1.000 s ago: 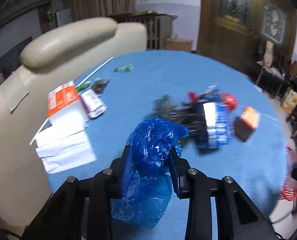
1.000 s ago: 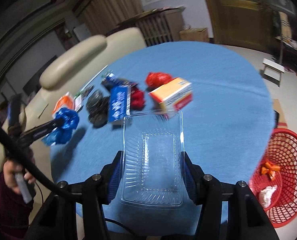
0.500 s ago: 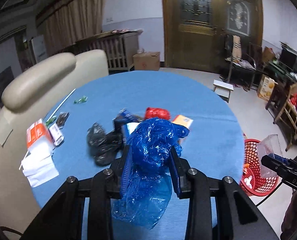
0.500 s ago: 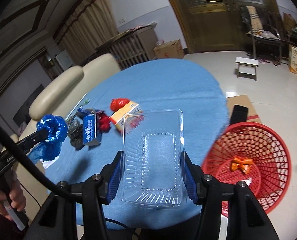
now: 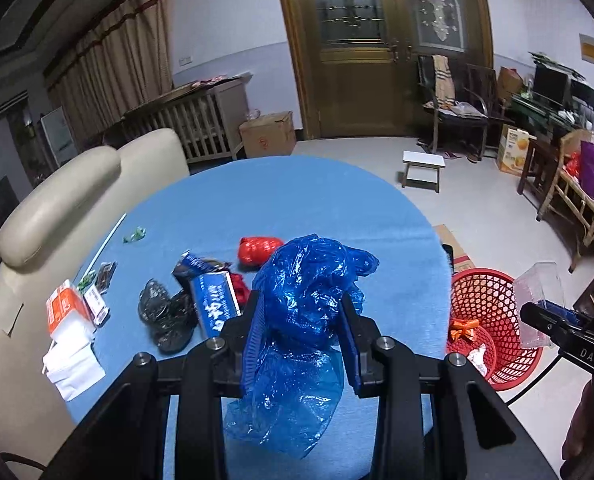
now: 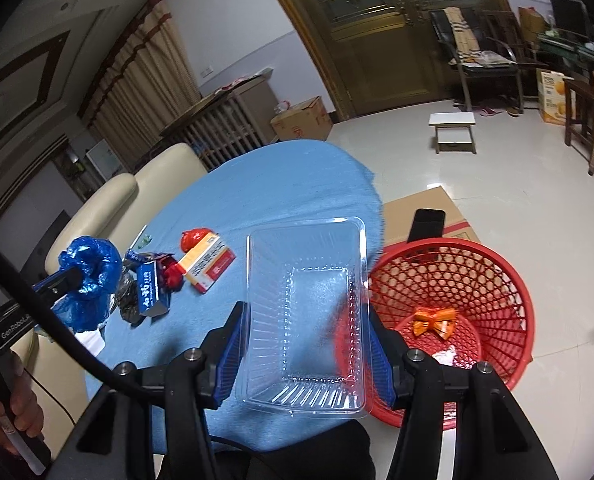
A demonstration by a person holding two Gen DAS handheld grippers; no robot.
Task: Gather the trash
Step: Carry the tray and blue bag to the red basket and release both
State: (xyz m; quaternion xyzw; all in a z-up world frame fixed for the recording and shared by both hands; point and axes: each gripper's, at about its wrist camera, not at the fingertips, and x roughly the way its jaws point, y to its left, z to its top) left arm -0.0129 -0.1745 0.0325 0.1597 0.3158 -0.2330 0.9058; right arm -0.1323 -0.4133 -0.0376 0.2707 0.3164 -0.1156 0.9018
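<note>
My left gripper [image 5: 302,312] is shut on a crumpled blue plastic bag [image 5: 303,320], held above the near edge of the blue round table [image 5: 265,196]. My right gripper [image 6: 305,324] is shut on a clear plastic tray [image 6: 307,312], held over the table's right edge beside the red mesh basket [image 6: 477,280]. That basket [image 5: 485,300] stands on the floor with an orange wrapper [image 6: 433,320] and white paper inside. In the left wrist view the clear plastic tray [image 5: 537,296] and right gripper show at far right; the blue plastic bag [image 6: 91,276] shows at left in the right wrist view.
On the table lie a black bag [image 5: 165,316], a blue box [image 5: 215,304], a red bag [image 5: 257,248], an orange-and-white box [image 6: 207,262], a small green wrapper [image 5: 133,234] and white paper [image 5: 71,364]. A cream sofa [image 5: 57,196] flanks the table's left; flattened cardboard [image 6: 421,204] lies behind the basket.
Both grippers have swung right, away from the pile of trash, each keeping its load. The red basket has come into both views and now sits just right of the clear tray.
</note>
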